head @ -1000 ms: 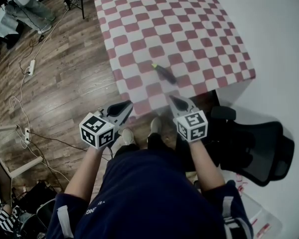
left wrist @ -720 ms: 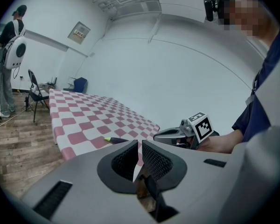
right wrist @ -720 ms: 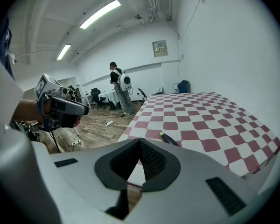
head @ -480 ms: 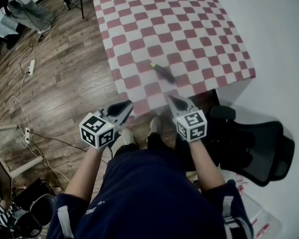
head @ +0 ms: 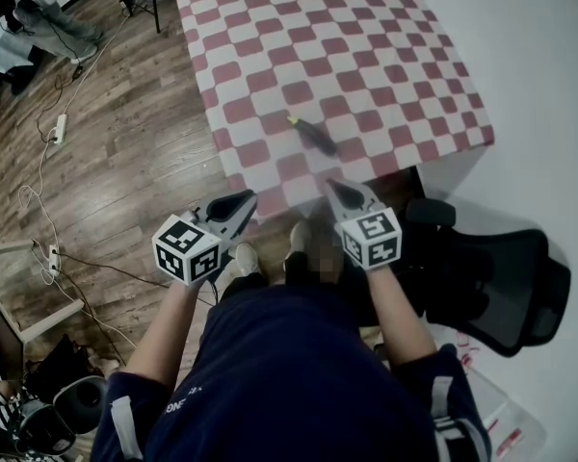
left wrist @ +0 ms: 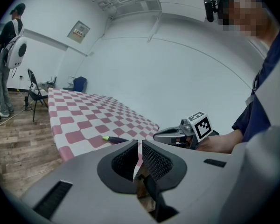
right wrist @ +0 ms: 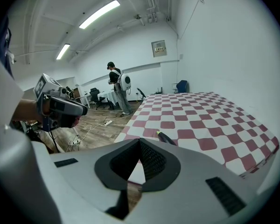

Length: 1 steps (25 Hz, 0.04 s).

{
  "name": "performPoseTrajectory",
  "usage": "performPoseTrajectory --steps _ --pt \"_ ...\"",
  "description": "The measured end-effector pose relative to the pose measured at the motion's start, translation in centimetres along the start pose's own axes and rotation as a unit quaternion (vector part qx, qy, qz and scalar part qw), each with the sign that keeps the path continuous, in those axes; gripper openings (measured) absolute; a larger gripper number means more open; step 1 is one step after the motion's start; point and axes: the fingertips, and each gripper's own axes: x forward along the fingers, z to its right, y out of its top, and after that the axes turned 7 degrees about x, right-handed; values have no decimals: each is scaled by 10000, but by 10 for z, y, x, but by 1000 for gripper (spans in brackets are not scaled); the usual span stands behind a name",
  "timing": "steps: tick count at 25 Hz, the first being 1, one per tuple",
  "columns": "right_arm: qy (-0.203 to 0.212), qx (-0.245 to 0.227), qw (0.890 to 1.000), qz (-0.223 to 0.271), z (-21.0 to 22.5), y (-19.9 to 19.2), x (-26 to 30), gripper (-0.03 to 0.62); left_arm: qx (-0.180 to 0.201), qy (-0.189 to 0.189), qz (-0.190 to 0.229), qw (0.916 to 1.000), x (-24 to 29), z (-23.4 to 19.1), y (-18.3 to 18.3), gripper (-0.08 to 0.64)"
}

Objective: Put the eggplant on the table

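Observation:
A small dark eggplant (head: 315, 136) with a yellow-green stem lies on the red-and-white checked table (head: 366, 37), near its front edge. It also shows as the eggplant (left wrist: 113, 139) in the left gripper view and the eggplant (right wrist: 165, 137) in the right gripper view. My left gripper (head: 247, 200) hangs short of the table's front edge, shut and empty. My right gripper (head: 332, 190) is at the table's front edge, just below the eggplant, shut with nothing between its jaws. Neither gripper touches the eggplant.
A black office chair (head: 501, 282) stands to the right of me. Cables and a power strip (head: 61, 128) lie on the wooden floor at the left. A person with a white backpack (right wrist: 117, 87) stands far off beside folding chairs.
Both grippers have stayed in place. The eggplant and table sit a touch higher in the head view, from a small shift of the head.

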Motion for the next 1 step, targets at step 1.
performPoseTrajectory --steps 1 --pt "0 -9 10000 12 1 1 0 17 1 -1 2 10000 1 0 0 46"
